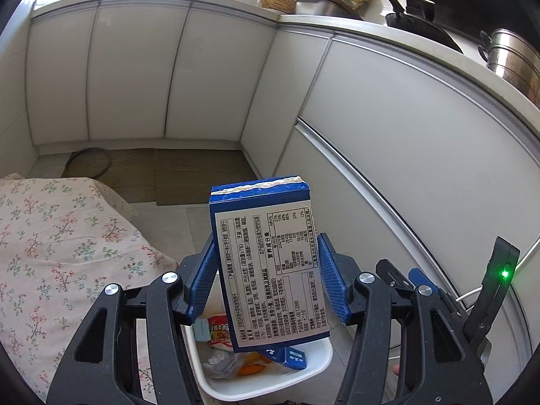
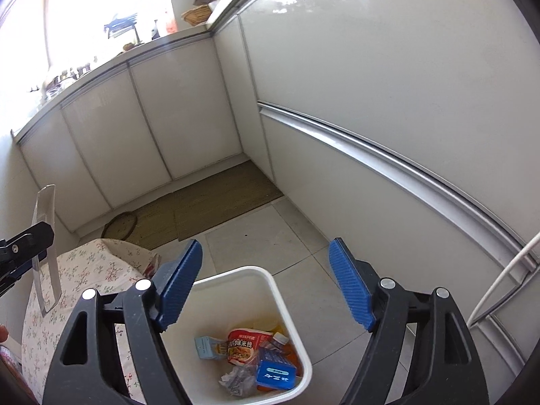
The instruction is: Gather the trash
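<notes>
Now a blue box (image 1: 266,266) is being pinched upright by the left gripper (image 1: 266,270) at lower centre, above the white bin (image 2: 287,310); the right gripper (image 2: 266,283) is being held spread, empty, over it.

The bin (image 2: 270,281) stands open-topped on the floor (image 2: 303,236), and the space directly above its mouth is unobstructed except where the box (image 1: 266,270) hangs over it in the left gripper (image 1: 266,266). Trash (image 2: 249,354) covers the bin bottom, with free depth remaining below the rim. Lateral passage is bounded by the cloth-covered surface (image 2: 91,270) touching the bin's left side and the cabinet fronts (image 2: 388,168) near on the right; the floor beyond the bin is open up to the mats (image 2: 216,199).
</notes>
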A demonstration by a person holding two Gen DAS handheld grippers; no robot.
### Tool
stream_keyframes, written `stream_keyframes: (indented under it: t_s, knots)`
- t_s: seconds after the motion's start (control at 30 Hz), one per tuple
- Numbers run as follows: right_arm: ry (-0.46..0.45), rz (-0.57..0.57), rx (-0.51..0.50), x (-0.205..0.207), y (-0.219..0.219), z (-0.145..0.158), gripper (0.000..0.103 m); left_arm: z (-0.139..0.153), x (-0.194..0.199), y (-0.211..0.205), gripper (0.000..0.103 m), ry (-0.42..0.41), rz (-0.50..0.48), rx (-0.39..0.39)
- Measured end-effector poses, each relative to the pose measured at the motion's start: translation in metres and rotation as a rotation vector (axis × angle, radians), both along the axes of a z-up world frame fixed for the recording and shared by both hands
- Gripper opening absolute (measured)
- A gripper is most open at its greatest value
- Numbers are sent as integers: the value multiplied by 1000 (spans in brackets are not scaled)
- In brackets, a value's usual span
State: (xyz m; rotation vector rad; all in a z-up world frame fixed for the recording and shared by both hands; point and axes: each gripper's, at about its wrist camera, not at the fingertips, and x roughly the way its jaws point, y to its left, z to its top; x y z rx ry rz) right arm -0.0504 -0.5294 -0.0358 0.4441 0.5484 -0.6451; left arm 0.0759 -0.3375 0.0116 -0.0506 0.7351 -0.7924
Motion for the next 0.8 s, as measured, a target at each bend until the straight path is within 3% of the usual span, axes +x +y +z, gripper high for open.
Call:
stream_keyframes:
  t_s: [0.27,0.47,0.8]
  knots:
    - [-20,-117,59,-23,-27,-4,79,-14,-6,-35,55,23,-66,38]
    - [-31,-151,28,-28,-27,-1,84,-23,-5,-54,57,52,-90,66]
    - [-14,-212,-53,-30,-22,5,92,-30,-1,-55,78,52,-60,110]
